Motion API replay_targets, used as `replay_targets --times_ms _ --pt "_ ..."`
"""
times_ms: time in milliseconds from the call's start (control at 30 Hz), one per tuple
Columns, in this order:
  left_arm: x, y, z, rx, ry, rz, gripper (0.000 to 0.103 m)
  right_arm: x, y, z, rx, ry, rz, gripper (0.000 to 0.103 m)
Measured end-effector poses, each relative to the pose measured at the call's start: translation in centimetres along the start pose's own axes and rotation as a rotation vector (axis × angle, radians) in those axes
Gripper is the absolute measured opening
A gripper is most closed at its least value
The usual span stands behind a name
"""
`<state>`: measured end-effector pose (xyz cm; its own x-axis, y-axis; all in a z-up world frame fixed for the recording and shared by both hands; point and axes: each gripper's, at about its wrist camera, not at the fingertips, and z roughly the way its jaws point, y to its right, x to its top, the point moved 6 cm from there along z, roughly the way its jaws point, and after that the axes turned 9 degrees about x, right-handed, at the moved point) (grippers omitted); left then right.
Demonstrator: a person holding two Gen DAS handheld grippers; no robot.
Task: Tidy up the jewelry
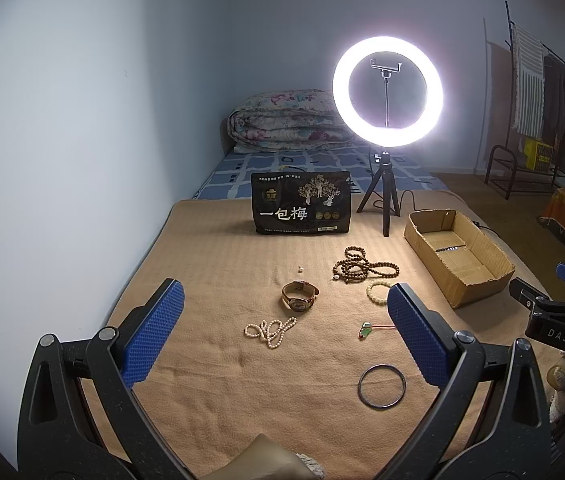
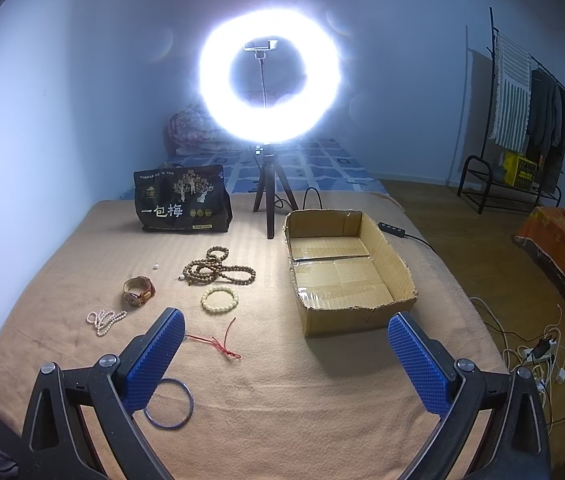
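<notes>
Jewelry lies on a tan blanket (image 1: 210, 360): a brown-strapped watch (image 1: 299, 296), a pearl string (image 1: 269, 330), dark wooden beads (image 1: 362, 269), a pale bead bracelet (image 2: 220, 299), a red cord (image 2: 218, 342) with a green pendant (image 1: 365, 330), a dark bangle (image 1: 382, 387) and a tiny loose pearl (image 1: 300, 269). An open cardboard box (image 2: 346, 272) stands empty to the right. My left gripper (image 1: 284, 322) is open above the watch and pearls. My right gripper (image 2: 286, 350) is open, empty, hovering in front of the box; it also shows in the left wrist view (image 1: 554, 312).
A black snack bag (image 1: 301, 203) stands at the back. A lit ring light on a tripod (image 1: 386, 92) stands beside it with a cable trailing. Folded quilt (image 1: 290, 120) behind. A clothes rack (image 2: 522, 120) and floor cables (image 2: 538, 352) are at right.
</notes>
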<state>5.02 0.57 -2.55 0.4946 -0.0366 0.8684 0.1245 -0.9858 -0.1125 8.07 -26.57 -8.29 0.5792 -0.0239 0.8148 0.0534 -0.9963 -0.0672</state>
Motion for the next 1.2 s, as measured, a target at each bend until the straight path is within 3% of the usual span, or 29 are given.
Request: replay_targets --times_ms 1200 --pt "-0.3 -0.1 1.5 0.008 -0.026 0.002 0.103 0.0 -0.5 0.3 0.005 -0.010 0.006 0.103"
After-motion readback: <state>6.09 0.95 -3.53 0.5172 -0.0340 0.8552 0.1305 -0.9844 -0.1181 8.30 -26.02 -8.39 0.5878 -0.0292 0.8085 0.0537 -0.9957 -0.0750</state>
